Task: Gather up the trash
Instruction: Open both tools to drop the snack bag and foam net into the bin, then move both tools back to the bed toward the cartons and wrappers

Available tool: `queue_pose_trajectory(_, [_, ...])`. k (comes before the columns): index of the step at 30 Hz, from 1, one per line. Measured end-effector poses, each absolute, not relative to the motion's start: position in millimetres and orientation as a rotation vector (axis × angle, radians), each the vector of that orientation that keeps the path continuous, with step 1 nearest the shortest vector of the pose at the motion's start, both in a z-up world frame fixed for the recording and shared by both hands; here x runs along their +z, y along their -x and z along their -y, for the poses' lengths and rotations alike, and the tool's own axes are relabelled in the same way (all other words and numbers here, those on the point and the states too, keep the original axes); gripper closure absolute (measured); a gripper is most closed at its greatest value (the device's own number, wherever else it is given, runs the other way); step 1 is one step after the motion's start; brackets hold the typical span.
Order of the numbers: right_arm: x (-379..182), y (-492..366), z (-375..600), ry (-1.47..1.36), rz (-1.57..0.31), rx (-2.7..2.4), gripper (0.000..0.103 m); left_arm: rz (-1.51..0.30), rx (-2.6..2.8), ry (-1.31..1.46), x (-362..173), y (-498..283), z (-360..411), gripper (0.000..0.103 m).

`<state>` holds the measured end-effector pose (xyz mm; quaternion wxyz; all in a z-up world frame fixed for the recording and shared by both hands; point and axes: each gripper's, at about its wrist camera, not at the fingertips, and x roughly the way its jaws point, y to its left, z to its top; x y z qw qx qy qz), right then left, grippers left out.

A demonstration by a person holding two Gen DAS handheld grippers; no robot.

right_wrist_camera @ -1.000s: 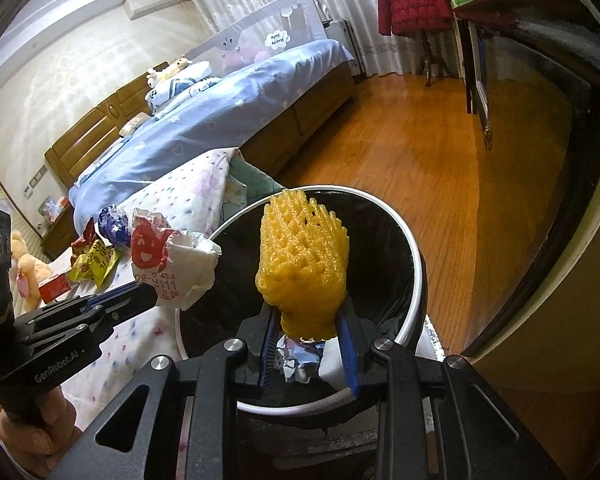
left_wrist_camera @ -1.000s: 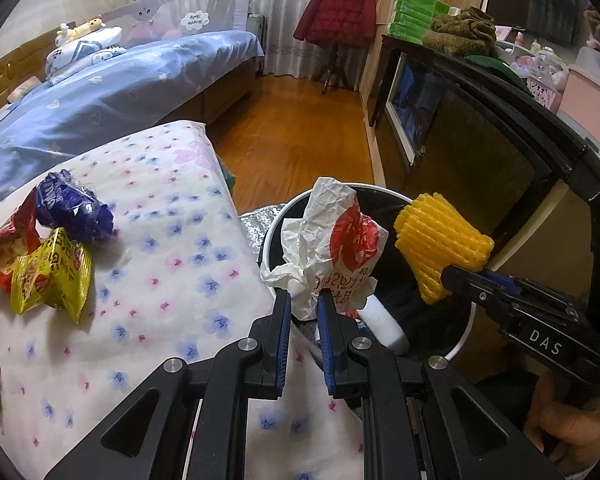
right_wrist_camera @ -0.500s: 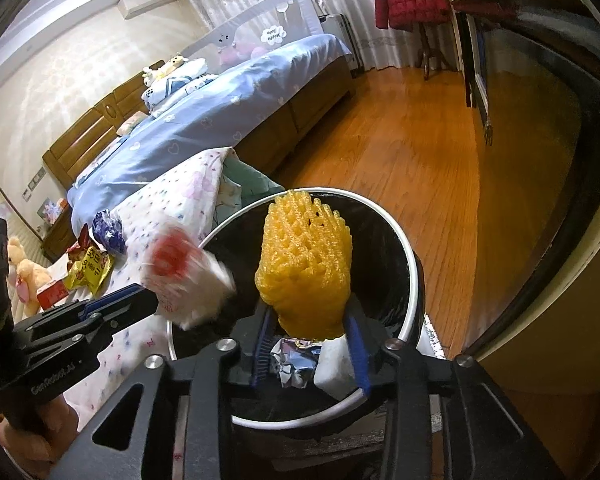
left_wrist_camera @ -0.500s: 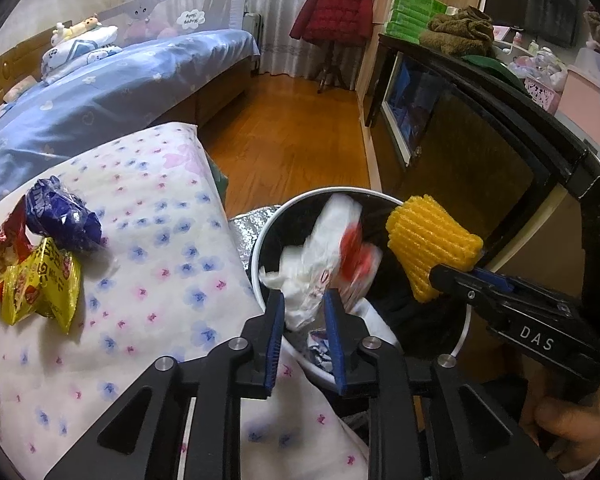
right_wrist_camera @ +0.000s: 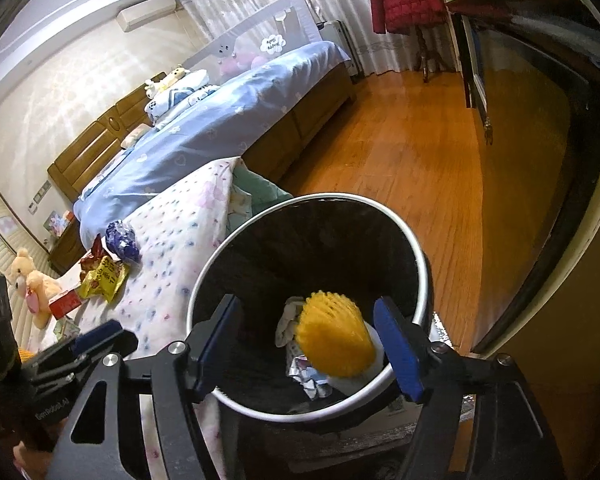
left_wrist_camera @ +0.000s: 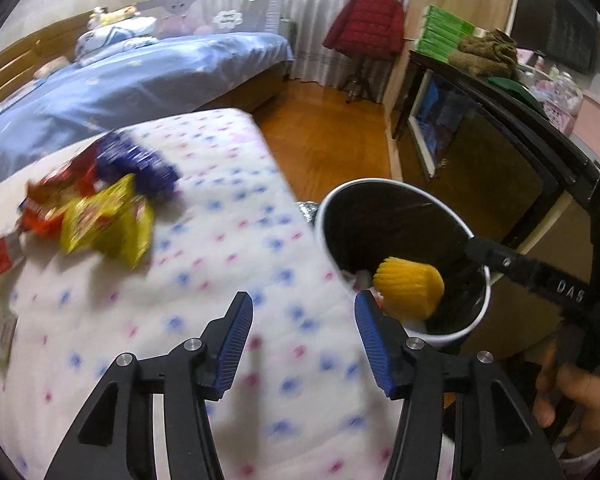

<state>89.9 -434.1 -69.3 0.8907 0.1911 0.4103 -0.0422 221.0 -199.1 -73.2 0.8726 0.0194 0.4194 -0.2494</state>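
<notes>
A round bin with a white rim (right_wrist_camera: 422,276) and black liner stands beside the flowered bedspread (left_wrist_camera: 227,248). A yellow foam net (right_wrist_camera: 334,336) lies free inside the bin on other trash; it also shows in the left wrist view (left_wrist_camera: 410,286). My right gripper (right_wrist_camera: 308,344) is open above the bin, jaws wide either side of the net. My left gripper (left_wrist_camera: 304,332) is open and empty over the bedspread edge, next to the bin rim (left_wrist_camera: 380,182). Snack wrappers remain on the bedspread: yellow (left_wrist_camera: 107,220), red (left_wrist_camera: 55,196) and blue (left_wrist_camera: 135,164).
A large bed with a blue cover (left_wrist_camera: 139,72) stands behind. A dark cabinet (left_wrist_camera: 500,148) runs along the right. Wooden floor (right_wrist_camera: 400,152) lies between them. A red jacket (left_wrist_camera: 366,24) hangs on a stand at the back. A small red box (right_wrist_camera: 65,304) lies near the wrappers.
Both grippers opened. The crumpled paper wrapper left my left gripper and dropped into the bin; the yellow foam net left my right gripper and fell in. My left gripper swung left over the bedspread.
</notes>
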Motion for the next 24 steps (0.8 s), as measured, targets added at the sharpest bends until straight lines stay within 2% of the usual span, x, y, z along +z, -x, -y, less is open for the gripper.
queue_pose_trajectory(24, [-68, -112, 306, -0.302, -0.889, 0.167, 0.032, -0.855, -0.218, 0.139, -64, -192, 37, 0.044])
